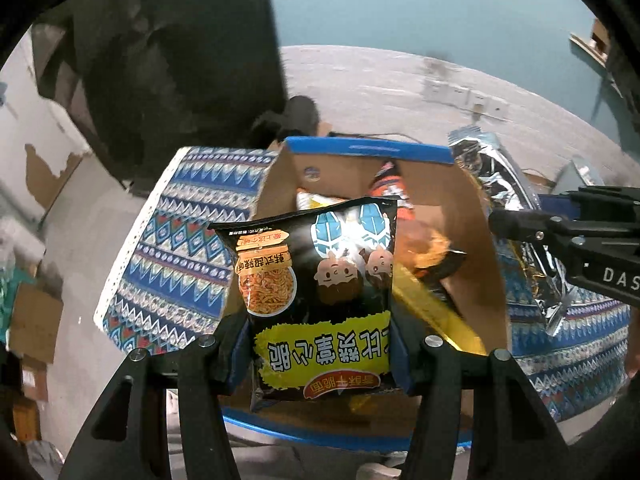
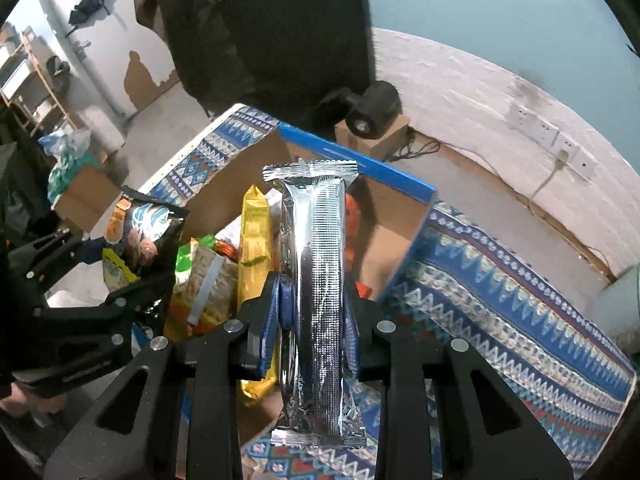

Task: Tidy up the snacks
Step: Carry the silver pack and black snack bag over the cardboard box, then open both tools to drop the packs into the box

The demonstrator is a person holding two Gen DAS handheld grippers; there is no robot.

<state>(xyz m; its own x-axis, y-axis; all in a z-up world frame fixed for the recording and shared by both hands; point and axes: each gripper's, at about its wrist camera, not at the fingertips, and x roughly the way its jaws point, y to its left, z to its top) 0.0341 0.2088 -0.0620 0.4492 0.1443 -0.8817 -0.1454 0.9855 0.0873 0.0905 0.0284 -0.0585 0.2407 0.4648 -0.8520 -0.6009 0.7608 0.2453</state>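
My left gripper point(image 1: 320, 354) is shut on a black noodle-snack bag point(image 1: 316, 280), held over the open cardboard box point(image 1: 492, 280). The same bag point(image 2: 144, 232) and the left gripper point(image 2: 120, 276) show at the left of the right wrist view. My right gripper point(image 2: 314, 312) is shut on a long silver foil packet point(image 2: 320, 280), upright above the box point(image 2: 404, 240). In the box lie a yellow packet point(image 2: 254, 232), an orange packet point(image 2: 352, 220) and other snack bags. In the left wrist view, the foil packet point(image 1: 492, 168) and part of the right gripper point(image 1: 560, 236) appear at the right.
The box stands on a table with a blue patterned cloth point(image 2: 500, 300). A person in dark clothing point(image 2: 260, 28) stands behind the table. A small black device point(image 2: 374, 110) sits on a brown box by the white wall. Cardboard boxes point(image 1: 36, 320) lie on the floor at left.
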